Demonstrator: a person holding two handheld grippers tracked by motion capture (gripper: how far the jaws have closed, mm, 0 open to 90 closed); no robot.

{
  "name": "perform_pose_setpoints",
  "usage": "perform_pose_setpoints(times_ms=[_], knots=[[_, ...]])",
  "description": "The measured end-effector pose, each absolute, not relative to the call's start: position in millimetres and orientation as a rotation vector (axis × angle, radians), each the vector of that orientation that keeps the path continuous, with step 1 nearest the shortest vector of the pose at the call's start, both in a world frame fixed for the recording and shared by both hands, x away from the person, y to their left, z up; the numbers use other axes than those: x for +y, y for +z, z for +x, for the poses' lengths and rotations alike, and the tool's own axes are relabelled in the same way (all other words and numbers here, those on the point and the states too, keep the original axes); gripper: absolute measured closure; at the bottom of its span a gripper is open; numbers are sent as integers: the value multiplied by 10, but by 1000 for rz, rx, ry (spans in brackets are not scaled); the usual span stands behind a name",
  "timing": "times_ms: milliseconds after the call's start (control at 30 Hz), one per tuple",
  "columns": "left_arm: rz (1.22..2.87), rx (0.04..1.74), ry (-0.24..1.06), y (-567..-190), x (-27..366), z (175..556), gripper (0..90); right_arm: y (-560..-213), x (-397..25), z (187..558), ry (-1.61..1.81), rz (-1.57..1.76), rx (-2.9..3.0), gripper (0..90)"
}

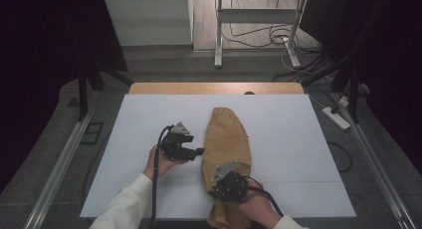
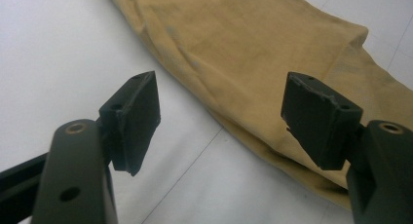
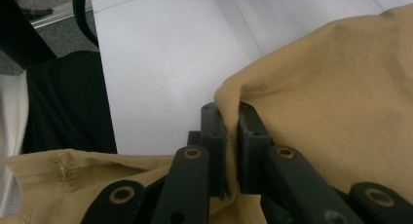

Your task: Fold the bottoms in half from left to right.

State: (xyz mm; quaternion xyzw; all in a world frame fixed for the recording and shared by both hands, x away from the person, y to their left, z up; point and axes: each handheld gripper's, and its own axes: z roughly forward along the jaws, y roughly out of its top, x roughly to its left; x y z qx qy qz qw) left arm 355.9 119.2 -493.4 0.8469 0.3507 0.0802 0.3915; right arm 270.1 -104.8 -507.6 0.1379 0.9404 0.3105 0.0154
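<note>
Right tool (image 3: 232,151) clamped on tan cloth (image 1: 226,139) fold near worktop (image 1: 149,119) edge. Left tool (image 2: 221,119) agape beside cloth edge, unengaged. Folding seemingly barely begun.

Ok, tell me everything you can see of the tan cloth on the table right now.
The tan cloth is a long, folded, woven-looking piece, matte mustard with soft wrinkles, lying lengthwise on the white table. Its far end is rounded and narrow; its near end hangs over the table's front edge, with a stitched hem seen in the right gripper view. The right gripper is shut on a fold at its edge. The left gripper hovers open beside its left edge, apparently not touching it.
</note>
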Motion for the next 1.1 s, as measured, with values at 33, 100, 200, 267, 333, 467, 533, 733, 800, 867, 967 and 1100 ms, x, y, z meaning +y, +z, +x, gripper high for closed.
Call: perform_pose_setpoints(times_ms=[33, 100, 200, 267, 333, 467, 533, 733, 800, 867, 967, 1100], knots=[[2150, 890, 204, -4933, 1192, 3558, 300, -5071, -1051, 2700, 967, 432, 2932, 836], [2150, 889, 205, -4930, 1195, 3558, 300, -5062, -1053, 2689, 962, 423, 2938, 835], [2149, 891, 205, -4930, 1197, 3559, 300, -5058, -1057, 2679, 965, 416, 2938, 831], [2150, 891, 204, -4933, 1196, 3560, 300, -5059, -1063, 2683, 982, 408, 2934, 760], [2150, 891, 205, -4932, 1197, 3559, 299, -5046, -1069, 2678, 1022, 424, 2910, 610], [2145, 893, 206, -4926, 1202, 3557, 299, -4957, -1115, 2687, 1151, 481, 2843, 448], [2147, 891, 207, -4928, 1202, 3560, 299, -4902, -1155, 2703, 1191, 497, 2809, 417], [2146, 893, 207, -4929, 1204, 3562, 300, -4815, -1321, 2824, 1228, 570, 2726, 403], [2146, 895, 205, -4933, 1205, 3566, 300, -4814, -1389, 2884, 1230, 610, 2703, 402], [2148, 894, 204, -4937, 1204, 3571, 300, -4820, -1456, 2942, 1230, 643, 2679, 401], [2151, 892, 201, -4941, 1196, 3571, 299, -4854, -1544, 3035, 1212, 688, 2657, 395], [2154, 888, 198, -4946, 1186, 3574, 299, -4898, -1638, 3127, 1204, 742, 2632, 390]])
